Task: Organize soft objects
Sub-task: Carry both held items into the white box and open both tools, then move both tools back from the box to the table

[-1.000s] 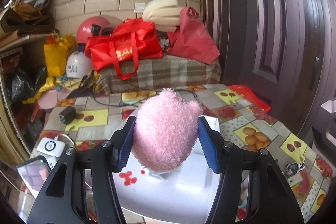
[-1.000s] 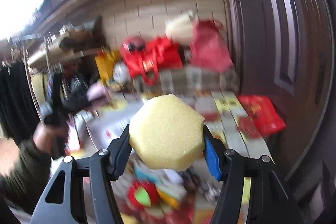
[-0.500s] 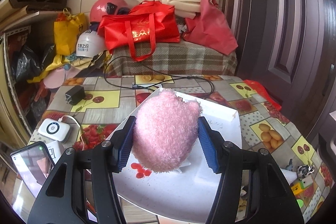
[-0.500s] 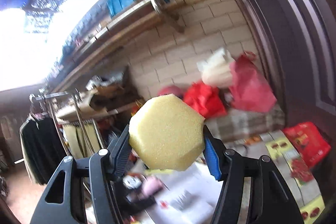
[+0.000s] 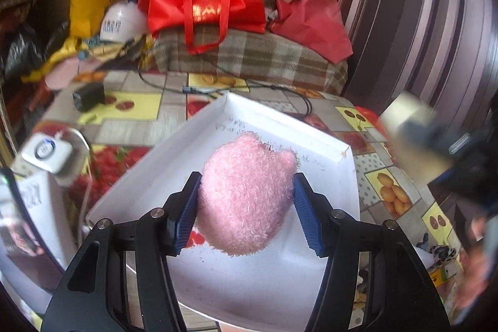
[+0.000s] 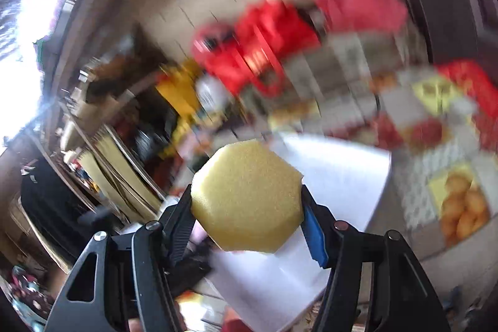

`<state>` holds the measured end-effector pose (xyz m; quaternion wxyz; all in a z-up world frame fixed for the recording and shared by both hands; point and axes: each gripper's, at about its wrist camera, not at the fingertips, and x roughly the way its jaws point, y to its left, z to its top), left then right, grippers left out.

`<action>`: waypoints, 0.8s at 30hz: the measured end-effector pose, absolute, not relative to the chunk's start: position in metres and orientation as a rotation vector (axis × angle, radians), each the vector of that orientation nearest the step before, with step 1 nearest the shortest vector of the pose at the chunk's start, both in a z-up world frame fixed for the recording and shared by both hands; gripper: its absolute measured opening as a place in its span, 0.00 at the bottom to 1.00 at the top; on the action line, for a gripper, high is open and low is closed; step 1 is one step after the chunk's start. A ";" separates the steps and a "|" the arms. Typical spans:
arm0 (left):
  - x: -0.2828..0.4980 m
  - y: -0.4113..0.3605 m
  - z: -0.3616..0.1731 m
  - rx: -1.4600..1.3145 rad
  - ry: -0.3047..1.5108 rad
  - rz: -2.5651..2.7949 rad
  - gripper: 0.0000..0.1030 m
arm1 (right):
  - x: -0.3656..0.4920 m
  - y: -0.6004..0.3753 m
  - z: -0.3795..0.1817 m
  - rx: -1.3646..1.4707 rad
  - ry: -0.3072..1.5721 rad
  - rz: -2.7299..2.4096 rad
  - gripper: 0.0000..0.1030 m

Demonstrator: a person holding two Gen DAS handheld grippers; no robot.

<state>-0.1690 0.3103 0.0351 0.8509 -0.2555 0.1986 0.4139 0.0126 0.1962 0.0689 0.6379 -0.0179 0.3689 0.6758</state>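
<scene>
My left gripper (image 5: 246,207) is shut on a fluffy pink plush toy (image 5: 246,195) and holds it just over the white tray (image 5: 193,151) on the table. My right gripper (image 6: 249,207) is shut on a yellow octagonal sponge (image 6: 246,195). It is above the same white tray (image 6: 342,176), in a very blurred view. The right gripper with its sponge shows as a blur at the right edge of the left wrist view (image 5: 435,142).
A fruit-patterned tablecloth (image 5: 130,108) covers the table. A black adapter (image 5: 88,95) and cable (image 5: 280,89) lie behind the tray. A white device (image 5: 46,151) sits at left. Red bags (image 5: 205,2), helmets and foam are piled on a plaid bench behind. A dark door (image 5: 420,21) stands at right.
My left gripper has tilted down toward the tray with the plush toy. My right gripper swung from pointing up at the wall and roof down toward the tray, still gripping the sponge.
</scene>
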 end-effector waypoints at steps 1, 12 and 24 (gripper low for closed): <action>-0.169 0.312 0.033 -0.547 0.422 0.871 0.57 | 0.014 0.203 0.057 -0.057 0.869 1.526 0.60; -0.176 0.304 0.036 -0.475 0.331 0.952 1.00 | 0.023 0.203 0.025 -0.005 0.929 1.471 1.00; -0.174 0.283 0.060 -0.412 0.267 0.906 1.00 | 0.029 0.132 0.071 0.150 0.764 1.530 1.00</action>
